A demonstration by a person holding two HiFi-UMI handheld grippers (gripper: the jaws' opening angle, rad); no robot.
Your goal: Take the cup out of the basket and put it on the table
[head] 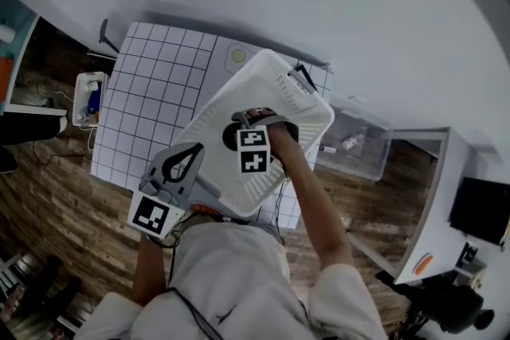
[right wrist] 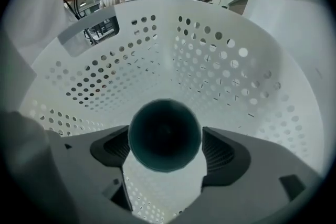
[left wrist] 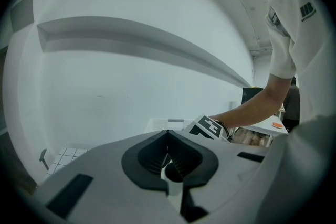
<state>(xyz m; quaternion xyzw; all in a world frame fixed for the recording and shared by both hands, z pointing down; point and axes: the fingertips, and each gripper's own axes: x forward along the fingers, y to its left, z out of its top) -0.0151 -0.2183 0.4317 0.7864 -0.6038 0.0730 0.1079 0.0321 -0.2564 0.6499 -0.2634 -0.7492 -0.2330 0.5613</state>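
While the left gripper (left wrist: 169, 159) is closed on a thin white edge, which the head view suggests is the rim of the white perforated basket (head: 231, 95), it holds that basket raised and tilted above the grid-marked table (head: 155, 103); the right gripper (right wrist: 167, 148) points steeply down into the basket, its jaws spread about as wide as they go and gripping nothing; the dark teal cup (right wrist: 165, 135) rests inside the basket directly between those jaws, its round mouth facing the gripper's camera (the inside looks dark and empty); a ribbed pad stands just beside the cup's wall on each side, apparently not pressing on it; the step in hand looks like the grasp before the lift; to do it well, keep the cup centred so both pads meet its wall together, since a one-sided touch would likely push it across the basket floor or tip it; sink far enough that the pads take the wall below the rim, then close gently, as a smooth round cup may squirt out of a hard pinch; the left gripper should hold the basket steady, ideally more level, so the cup does not slide as the jaws close; lift straight up, clear of the perforated walls, before heading to the table
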